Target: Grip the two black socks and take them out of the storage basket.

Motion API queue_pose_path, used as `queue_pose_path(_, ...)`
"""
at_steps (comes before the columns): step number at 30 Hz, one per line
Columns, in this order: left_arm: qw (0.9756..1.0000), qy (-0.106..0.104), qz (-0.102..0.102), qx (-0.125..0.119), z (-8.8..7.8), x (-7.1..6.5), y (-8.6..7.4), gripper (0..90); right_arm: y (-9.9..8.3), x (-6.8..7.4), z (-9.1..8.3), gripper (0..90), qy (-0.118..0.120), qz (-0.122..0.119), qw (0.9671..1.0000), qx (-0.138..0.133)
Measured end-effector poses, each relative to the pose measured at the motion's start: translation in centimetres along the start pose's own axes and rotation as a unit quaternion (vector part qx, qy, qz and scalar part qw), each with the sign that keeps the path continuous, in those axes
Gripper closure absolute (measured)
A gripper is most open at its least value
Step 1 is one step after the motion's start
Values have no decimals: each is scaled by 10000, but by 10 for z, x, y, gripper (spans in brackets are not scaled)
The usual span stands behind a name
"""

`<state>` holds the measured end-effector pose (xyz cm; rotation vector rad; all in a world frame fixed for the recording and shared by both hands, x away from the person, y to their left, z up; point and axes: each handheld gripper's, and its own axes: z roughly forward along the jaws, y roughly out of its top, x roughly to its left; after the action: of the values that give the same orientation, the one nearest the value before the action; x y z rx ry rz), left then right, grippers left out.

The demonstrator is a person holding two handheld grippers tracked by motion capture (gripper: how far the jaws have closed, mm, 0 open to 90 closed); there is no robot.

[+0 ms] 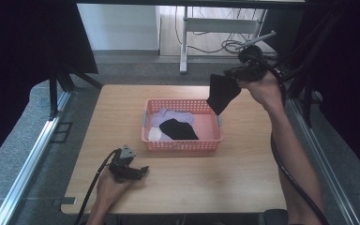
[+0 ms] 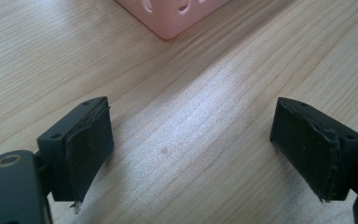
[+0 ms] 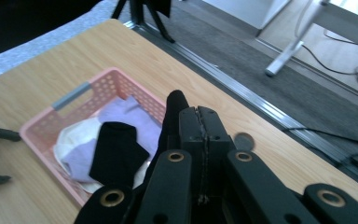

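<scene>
From the high view, your right hand-held gripper is raised over the table's far right corner, its jaws clamped on a black sock. The sock hangs free in the air, long axis running down and slightly to the left from the jaws, its lower end pointing at the far right corner of the pink basket. The basket sits mid-table and holds a lilac cloth, another black sock and a white piece. Your left hand-held gripper lies low by the near left edge, jaws spread.

In the left gripper view, your left hand-held gripper's jaws stand wide apart over bare wood, with a corner of the basket just ahead.

In the right gripper view, your right hand-held gripper's jaws are pressed together on the sock, whose dark end sticks up beside them; the basket lies below.
</scene>
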<state>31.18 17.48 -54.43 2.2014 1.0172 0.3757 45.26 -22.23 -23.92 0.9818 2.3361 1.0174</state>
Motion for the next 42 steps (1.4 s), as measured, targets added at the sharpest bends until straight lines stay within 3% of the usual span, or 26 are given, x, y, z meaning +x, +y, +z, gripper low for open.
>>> queue_pose_path(9, 10000, -4, -5, 2, 0, 0, 0, 128, -29, -33, -20, 900, -463, 322, 9984, 77)
queue_pose_path(18, 10000, 7, -2, -19, 0, 0, 0, 128, -73, -58, -18, 900, -737, 628, 9948, 311)
queue_pose_path(21, 10000, 10, -3, -24, 0, 0, 0, 128, -92, -63, -11, 900, -747, 712, 9938, 424)
queue_pose_path(22, 10000, 10, -2, -25, 0, 0, 0, 128, -107, -66, -3, 900, -735, 764, 9929, 542)
queue_pose_path(25, 10000, 4, -6, -14, 0, 0, 0, 128, -121, -68, 6, 900, -721, 812, 9920, 642)
queue_pose_path(31, 10000, -2, -33, -13, 0, -1, 0, 128, -171, -72, 40, 900, -640, 1046, 9877, 969)
queue_pose_path(42, 10000, 3, -51, -35, 0, -1, 0, 128, -227, -72, 82, 900, -570, 1276, 9798, 1429)
